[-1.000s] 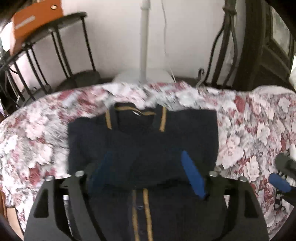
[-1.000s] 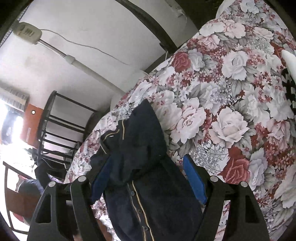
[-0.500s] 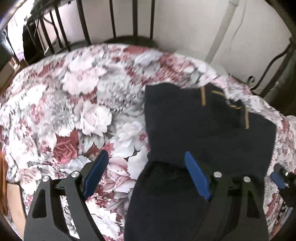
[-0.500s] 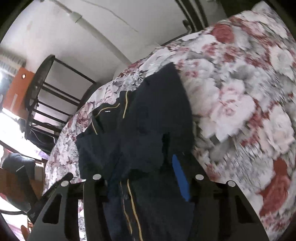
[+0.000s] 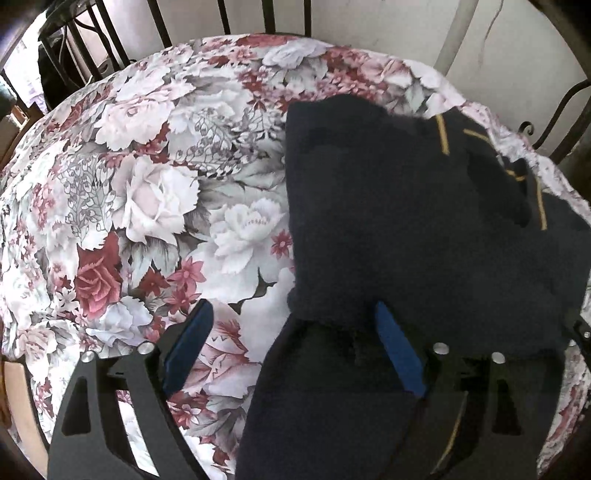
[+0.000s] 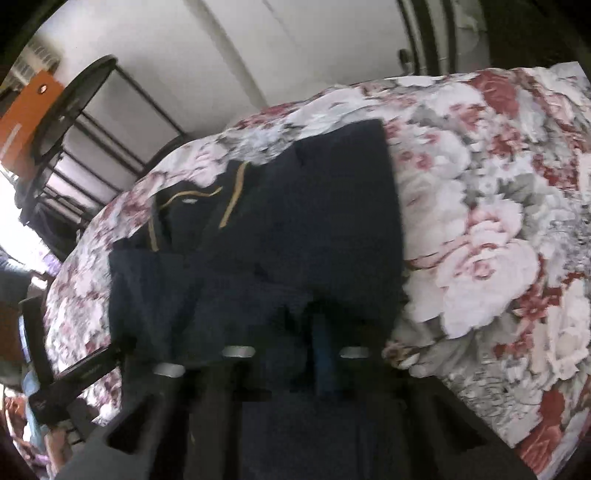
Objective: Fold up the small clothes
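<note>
A small navy shirt with thin gold stripes (image 5: 413, 221) lies partly folded on a floral cloth (image 5: 155, 192). My left gripper (image 5: 291, 332) is open at the shirt's near left edge; its right finger lies on the dark fabric and its left finger over the cloth. The shirt also shows in the right wrist view (image 6: 295, 229). My right gripper (image 6: 295, 332) has its jaws close together on the shirt's near fold, and the view is blurred.
The floral cloth (image 6: 498, 240) covers the whole surface. A black metal rack (image 6: 85, 122) with an orange box (image 6: 22, 114) stands behind, by a white wall. Black metal bars (image 5: 159, 26) rise behind the far edge. The right gripper's tip (image 5: 580, 328) shows at the right edge.
My left gripper has swung to the shirt's left side and stays open. My right gripper has closed onto the near fold of the shirt.
</note>
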`<state>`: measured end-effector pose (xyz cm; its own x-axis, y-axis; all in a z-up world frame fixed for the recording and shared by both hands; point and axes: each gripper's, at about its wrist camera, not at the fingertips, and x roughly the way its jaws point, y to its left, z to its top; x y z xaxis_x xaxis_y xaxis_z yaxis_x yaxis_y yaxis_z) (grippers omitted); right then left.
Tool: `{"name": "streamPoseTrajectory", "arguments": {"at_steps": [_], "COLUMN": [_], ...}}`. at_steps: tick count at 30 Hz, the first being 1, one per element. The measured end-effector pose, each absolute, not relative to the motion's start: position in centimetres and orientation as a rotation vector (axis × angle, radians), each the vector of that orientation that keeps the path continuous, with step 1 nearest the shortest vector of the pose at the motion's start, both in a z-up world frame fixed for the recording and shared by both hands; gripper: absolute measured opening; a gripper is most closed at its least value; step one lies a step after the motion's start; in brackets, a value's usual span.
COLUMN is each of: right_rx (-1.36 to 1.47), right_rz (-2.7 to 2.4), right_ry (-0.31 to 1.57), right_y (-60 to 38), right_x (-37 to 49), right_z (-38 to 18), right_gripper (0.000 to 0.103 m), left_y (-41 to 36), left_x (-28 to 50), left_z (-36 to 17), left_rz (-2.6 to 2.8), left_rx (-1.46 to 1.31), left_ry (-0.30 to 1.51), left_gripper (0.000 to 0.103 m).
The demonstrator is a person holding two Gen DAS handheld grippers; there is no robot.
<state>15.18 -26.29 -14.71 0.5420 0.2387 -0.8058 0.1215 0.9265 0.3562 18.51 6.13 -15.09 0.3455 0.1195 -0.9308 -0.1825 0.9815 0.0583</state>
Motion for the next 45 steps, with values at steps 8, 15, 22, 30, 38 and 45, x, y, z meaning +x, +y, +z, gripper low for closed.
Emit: {"name": "streamPoseTrajectory", "arguments": {"at_steps": [8, 15, 22, 30, 38, 45], "right_rx": [0.341, 0.435, 0.418, 0.332, 0.246, 0.205], "right_rz": [0.034, -0.127, 0.144, 0.064, 0.123, 0.104], "right_ry": [0.995, 0.973, 0.974, 1.022, 1.066, 1.021], "right_y": [-27.8, -29.8, -25.2, -24.8, -21.0, -20.5], "right_x": [17.6, 16.3, 17.2, 17.2, 18.7, 17.8], "right_z": [-13.5, -13.2, -13.0, -14.3, -15.8, -14.9], "right_gripper": [0.005, 0.014, 0.016, 0.018, 0.036, 0.036], "left_y": [6.4, 6.2, 5.3, 5.9, 3.0, 4.6], "left_x": [18.3, 18.0, 18.9, 19.8, 21.4, 21.0], "left_z": [-15.0, -12.6, -13.6, -12.7, -13.6, -14.7], "left_rz": [0.182, 0.192, 0.174, 0.192, 0.148, 0.177], "left_rx": [-0.064, -0.065, 0.002, -0.039, 0.067, 0.031], "left_ry": [1.206, 1.126, 1.151, 1.140, 1.108, 1.167], "left_gripper": [0.089, 0.084, 0.085, 0.089, 0.090, 0.096]}}
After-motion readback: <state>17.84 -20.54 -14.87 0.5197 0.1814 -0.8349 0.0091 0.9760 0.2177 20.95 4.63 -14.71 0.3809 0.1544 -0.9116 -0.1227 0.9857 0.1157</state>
